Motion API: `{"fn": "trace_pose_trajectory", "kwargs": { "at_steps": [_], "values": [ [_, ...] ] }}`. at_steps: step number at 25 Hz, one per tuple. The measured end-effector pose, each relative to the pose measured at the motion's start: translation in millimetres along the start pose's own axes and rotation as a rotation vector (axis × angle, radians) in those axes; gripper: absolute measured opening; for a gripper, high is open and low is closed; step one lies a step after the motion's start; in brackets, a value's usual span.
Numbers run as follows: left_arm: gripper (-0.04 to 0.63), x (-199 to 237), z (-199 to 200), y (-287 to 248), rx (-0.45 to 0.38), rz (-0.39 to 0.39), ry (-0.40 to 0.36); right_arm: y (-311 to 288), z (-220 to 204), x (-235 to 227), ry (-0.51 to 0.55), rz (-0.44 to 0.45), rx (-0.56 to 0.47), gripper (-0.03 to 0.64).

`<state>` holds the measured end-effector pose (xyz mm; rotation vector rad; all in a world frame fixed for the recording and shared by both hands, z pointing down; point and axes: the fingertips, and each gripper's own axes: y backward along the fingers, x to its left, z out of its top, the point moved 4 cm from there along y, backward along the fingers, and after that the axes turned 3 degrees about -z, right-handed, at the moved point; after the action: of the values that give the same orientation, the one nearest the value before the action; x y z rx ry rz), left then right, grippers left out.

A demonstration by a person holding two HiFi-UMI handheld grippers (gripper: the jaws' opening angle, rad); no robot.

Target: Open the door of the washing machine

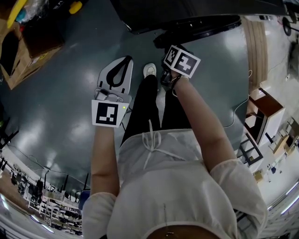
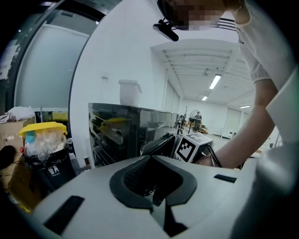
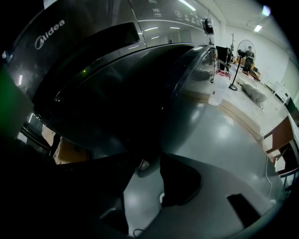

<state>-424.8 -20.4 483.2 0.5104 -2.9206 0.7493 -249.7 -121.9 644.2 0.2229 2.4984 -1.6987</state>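
The dark washing machine [image 1: 187, 9] stands at the top of the head view, its round door [image 1: 201, 25] swung a little out from the front. My right gripper [image 1: 164, 77] points steeply down at the door's lower edge. In the right gripper view the door's dark rim [image 3: 140, 93] sits between the fingertips of the right gripper [image 3: 148, 156], and the jaws appear closed on it. My left gripper [image 1: 122, 63] hangs over the floor to the left, shut and holding nothing. From the left gripper [image 2: 154, 200] I see the machine [image 2: 121, 130] side on.
The person's legs and a white shoe [image 1: 149, 70] stand between the two grippers. A cardboard box [image 1: 23, 51] lies at the far left, and a yellow-lidded bin [image 2: 44, 135] stands near it. Wooden furniture [image 1: 264, 112] and a cable are at the right.
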Motion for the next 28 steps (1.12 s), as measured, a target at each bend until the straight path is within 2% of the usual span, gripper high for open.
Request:
{"fn": "trace_pose_trajectory", "kwargs": {
  "at_steps": [7,12,15,17,21,25,28],
  "values": [
    [0.023,-35,-4,-7,0.001,-0.002,0.006,15,-20,-31,0.044,0.036,0.052,0.166],
    [0.023,-69,-14,-6,-0.007,0.041,0.024,25,-38,-64,0.120,0.044,0.084,0.164],
    [0.023,-94,-22,-5,-0.018,0.065,0.033,35,-47,-82,0.160,0.079,0.107,0.162],
    [0.023,-115,-23,-5,-0.032,0.078,0.027,41,-55,-100,0.181,0.087,0.115,0.158],
    [0.023,-151,-13,-7,-0.132,0.107,0.058,52,-65,-137,0.220,0.086,0.111,0.146],
    [0.023,-192,-18,-4,-0.101,0.102,0.027,64,-79,-177,0.239,0.071,0.108,0.128],
    [0.023,-219,-16,-4,-0.117,0.108,0.023,73,-85,-207,0.244,0.061,0.097,0.117]
  ]
}}
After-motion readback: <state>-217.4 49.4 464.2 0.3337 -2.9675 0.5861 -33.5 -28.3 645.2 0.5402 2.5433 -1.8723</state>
